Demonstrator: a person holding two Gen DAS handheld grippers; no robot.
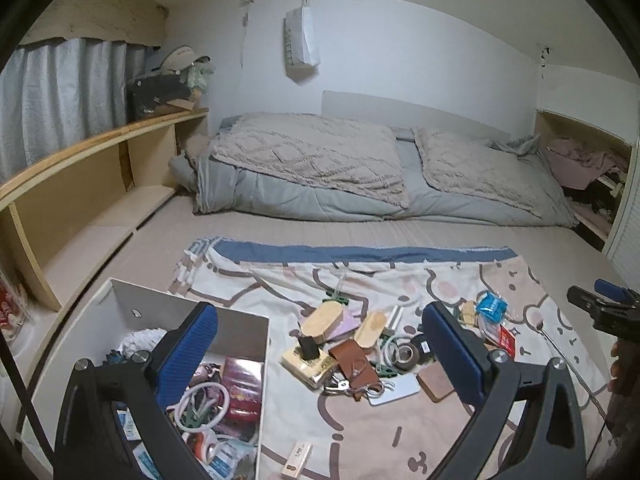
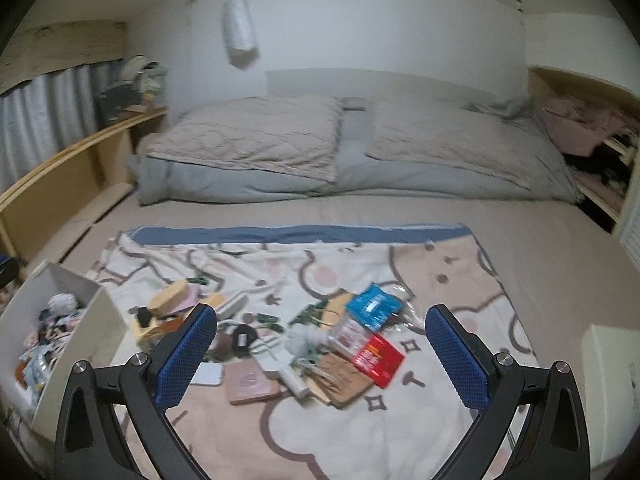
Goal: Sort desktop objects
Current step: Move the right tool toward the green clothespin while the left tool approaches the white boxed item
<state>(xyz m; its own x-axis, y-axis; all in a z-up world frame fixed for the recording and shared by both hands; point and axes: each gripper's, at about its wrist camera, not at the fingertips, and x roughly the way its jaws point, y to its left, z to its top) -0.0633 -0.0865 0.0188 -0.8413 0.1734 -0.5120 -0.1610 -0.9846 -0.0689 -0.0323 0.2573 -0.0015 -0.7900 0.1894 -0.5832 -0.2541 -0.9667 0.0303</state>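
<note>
Where the patterned cloth (image 1: pixel 400 432) is spread over the bed (image 2: pixel 280 216), a white open-topped box (image 1: pixel 240 336) is set at its left edge, and a heap of small things is held in it: white cord loops (image 1: pixel 200 404), a dark red packet (image 1: pixel 242 390) and blue-and-white wrappers (image 1: pixel 226 460). The deeper contents are covered by the left tool (image 1: pixel 320 356), whose jaws are held wide with nothing between them. The unsorted pile is kept on the cloth just right of the box: a wooden oval lid (image 1: pixel 322 318), a brown leather key holder (image 1: pixel 354 360), a tape roll (image 1: pixel 406 354), a blue packet (image 2: pixel 372 306) and a red packet (image 2: pixel 378 356). The right tool (image 2: pixel 322 358) is likewise spread wide and empty above the pile. A second pale container (image 2: pixel 612 392) is cut off at the right edge; its contents cannot be seen. In the right wrist view, smaller items are blurred beyond naming.
</note>
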